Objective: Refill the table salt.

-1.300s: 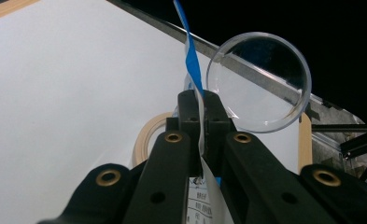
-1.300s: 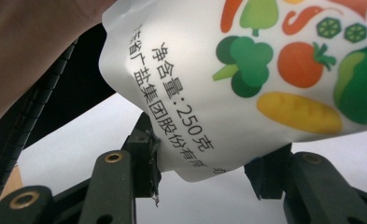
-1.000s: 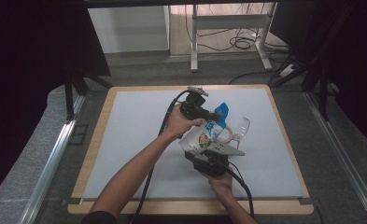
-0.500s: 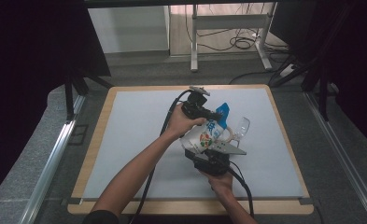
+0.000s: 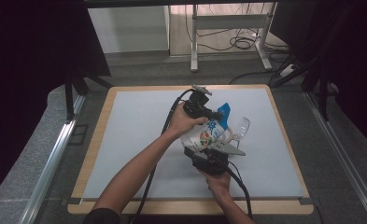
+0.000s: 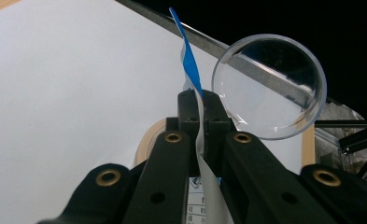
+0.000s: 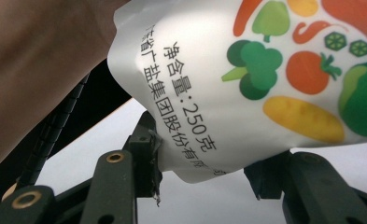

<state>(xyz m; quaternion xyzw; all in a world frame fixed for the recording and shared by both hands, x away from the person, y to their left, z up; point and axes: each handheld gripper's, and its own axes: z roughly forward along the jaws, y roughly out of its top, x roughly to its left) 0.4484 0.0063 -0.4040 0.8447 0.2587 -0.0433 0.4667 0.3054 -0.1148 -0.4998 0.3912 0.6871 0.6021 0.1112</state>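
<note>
A white salt bag (image 5: 204, 135) with printed vegetables and a blue top hangs above the table between both grippers. My left gripper (image 5: 217, 114) is shut on the bag's thin top edge (image 6: 188, 60), which runs up between the jaws (image 6: 201, 100). My right gripper (image 5: 209, 151) is below, and its jaws (image 7: 204, 163) press either side of the bag's bulging bottom (image 7: 246, 93). A clear plastic cup (image 5: 241, 127) is just right of the bag. In the left gripper view the cup (image 6: 270, 88) is tipped, its round end facing the camera.
A pale mat covers the wooden-edged table (image 5: 134, 130). The left forearm (image 5: 139, 163) crosses the mat's middle and shows close by (image 7: 41, 56) in the right gripper view. Metal rails run along both table sides. Cables and a stand lie beyond the far edge.
</note>
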